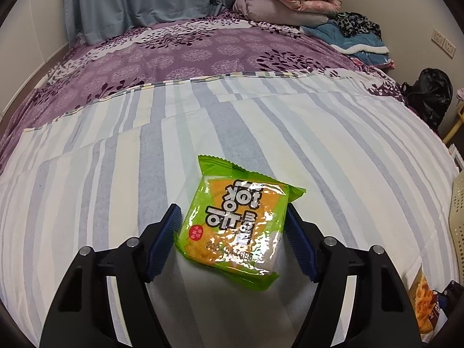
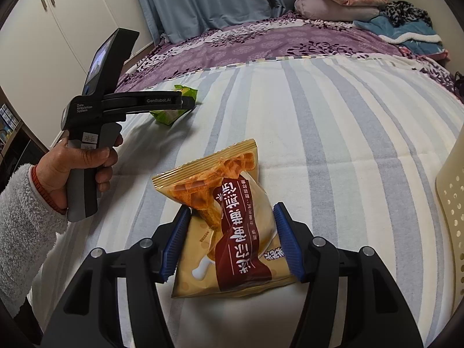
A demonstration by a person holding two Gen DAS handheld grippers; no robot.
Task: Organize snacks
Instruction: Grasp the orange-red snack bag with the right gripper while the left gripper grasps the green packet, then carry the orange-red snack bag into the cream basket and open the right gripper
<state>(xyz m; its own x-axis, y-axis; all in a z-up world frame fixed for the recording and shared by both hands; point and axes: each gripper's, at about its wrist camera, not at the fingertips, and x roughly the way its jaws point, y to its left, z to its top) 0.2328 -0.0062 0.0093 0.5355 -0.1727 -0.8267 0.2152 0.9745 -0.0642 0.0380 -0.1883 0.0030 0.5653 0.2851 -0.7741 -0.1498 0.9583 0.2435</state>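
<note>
The green foil snack packet with white Korean lettering [image 1: 235,226] lies flat on the striped white-and-blue bed sheet [image 1: 333,145], between the 2 blue pads of the left tongs [image 1: 232,240]. Its long axis runs away from the camera, leaning slightly left, with 1 crimped end toward the purple floral quilt [image 1: 203,55]. The pads sit at both side edges of the packet, the right one touching it; whether they press it I cannot tell.

The right tongs [image 2: 232,242] pinch the tan snack bag printed with a drumstick and a dark red band [image 2: 229,226] across its width. That bag's long axis also points away, its gold crimped top tilted left toward the quilt. A cream perforated plastic basket [image 2: 452,203] stands at the bed's right edge. A hand [image 2: 75,168] in a fluffy white sleeve holds the left tool.
</note>
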